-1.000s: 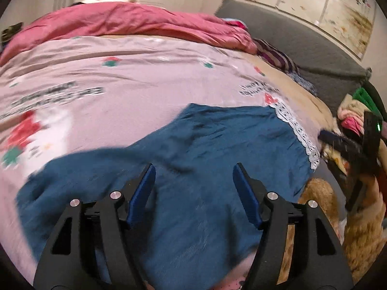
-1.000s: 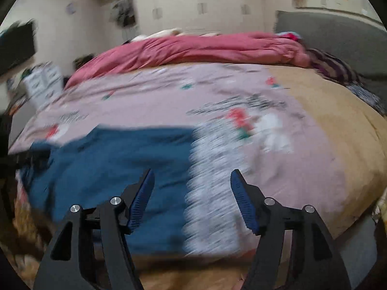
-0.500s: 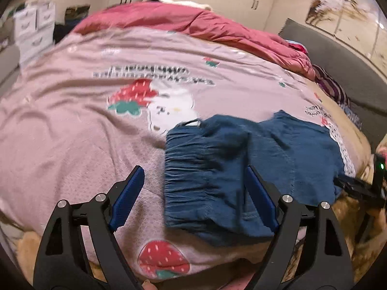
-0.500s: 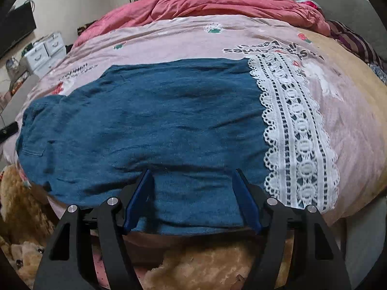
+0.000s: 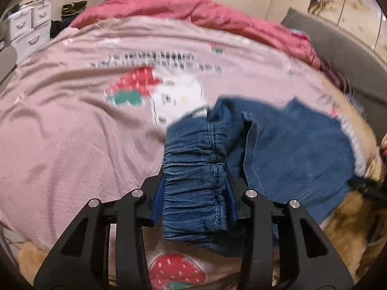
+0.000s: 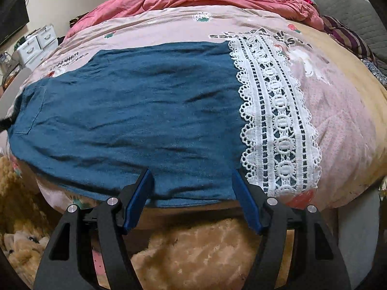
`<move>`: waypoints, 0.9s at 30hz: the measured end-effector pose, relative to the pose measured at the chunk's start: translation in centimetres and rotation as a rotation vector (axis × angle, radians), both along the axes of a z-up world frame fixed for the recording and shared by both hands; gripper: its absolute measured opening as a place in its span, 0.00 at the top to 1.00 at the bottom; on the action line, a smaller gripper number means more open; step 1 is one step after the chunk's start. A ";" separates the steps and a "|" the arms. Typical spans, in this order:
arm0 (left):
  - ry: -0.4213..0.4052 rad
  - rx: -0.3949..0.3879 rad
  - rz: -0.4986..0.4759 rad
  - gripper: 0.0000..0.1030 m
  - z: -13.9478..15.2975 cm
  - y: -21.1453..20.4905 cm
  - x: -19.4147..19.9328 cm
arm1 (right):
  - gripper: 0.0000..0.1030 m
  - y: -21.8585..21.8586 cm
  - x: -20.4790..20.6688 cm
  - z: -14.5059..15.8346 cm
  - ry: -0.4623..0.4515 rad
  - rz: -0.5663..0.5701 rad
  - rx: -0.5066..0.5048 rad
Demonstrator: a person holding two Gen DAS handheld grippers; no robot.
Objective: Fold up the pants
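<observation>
Now your left tongs pinch the pants at the waistband for folding; right tongs hover spread.

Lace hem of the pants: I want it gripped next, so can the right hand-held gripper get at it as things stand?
Probably yes: the right hand-held gripper is open at the pants' near edge, and the lace hem lies uncovered just to its right.
</observation>
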State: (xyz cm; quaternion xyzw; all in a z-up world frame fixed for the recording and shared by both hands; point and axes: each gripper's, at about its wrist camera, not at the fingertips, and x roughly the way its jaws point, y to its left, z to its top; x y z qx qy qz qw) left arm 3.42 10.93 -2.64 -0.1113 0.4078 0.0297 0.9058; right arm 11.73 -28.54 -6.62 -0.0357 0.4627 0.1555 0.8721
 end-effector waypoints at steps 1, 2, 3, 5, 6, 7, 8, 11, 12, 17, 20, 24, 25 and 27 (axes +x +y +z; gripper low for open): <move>-0.006 -0.010 0.003 0.68 -0.1 0.0 -0.1 | 0.34 -0.1 0.0 0.0 0.001 -0.003 0.002; -0.012 -0.021 0.009 0.65 -0.1 0.2 -0.2 | 0.34 -0.1 0.0 0.0 0.001 -0.004 0.004; -0.015 -0.027 0.014 0.59 0.0 0.4 -0.2 | 0.34 -0.1 0.0 0.0 0.002 -0.004 0.005; -0.014 -0.027 0.026 0.52 0.1 0.8 -0.3 | 0.34 -0.1 0.1 0.1 0.005 -0.003 0.007; -0.018 -0.031 0.028 0.51 0.2 0.9 -0.5 | 0.34 -0.1 0.1 0.1 0.006 -0.002 0.007; -0.023 -0.038 0.031 0.50 0.5 1.0 -0.8 | 0.34 -0.2 -0.1 0.3 0.005 0.000 0.013; -0.034 -0.037 0.038 0.49 1.0 1.0 -1.4 | 0.35 -0.3 -0.2 0.5 0.004 -0.002 0.026; -0.067 0.027 0.056 0.49 2.9 0.6 -3.0 | 0.35 -0.9 -1.2 1.8 -0.018 -0.005 0.089; -0.081 0.051 0.059 0.48 3.6 0.4 -3.4 | 0.35 -1.1 -1.8 2.5 -0.040 -0.003 0.103; -0.154 0.089 0.012 0.41 6.7 -1.4 -4.1 | 0.35 -1.0 -2.5 4.0 -0.094 -0.007 0.107; -0.140 0.045 -0.074 0.39 6.8 -3.4 -2.2 | 0.35 -0.6 -2.2 4.4 -0.120 -0.025 0.127; -0.109 0.002 -0.206 0.39 5.6 -7.2 0.6 | 0.33 0.6 -2.2 4.4 -0.145 -0.036 0.155; -0.099 -0.004 -0.238 0.39 5.3 -8.2 1.3 | 0.33 1.1 -2.1 4.2 -0.141 -0.028 0.167; -0.080 0.001 -0.307 0.39 4.5 -10.6 3.0 | 0.33 1.9 -1.9 4.1 -0.141 -0.011 0.173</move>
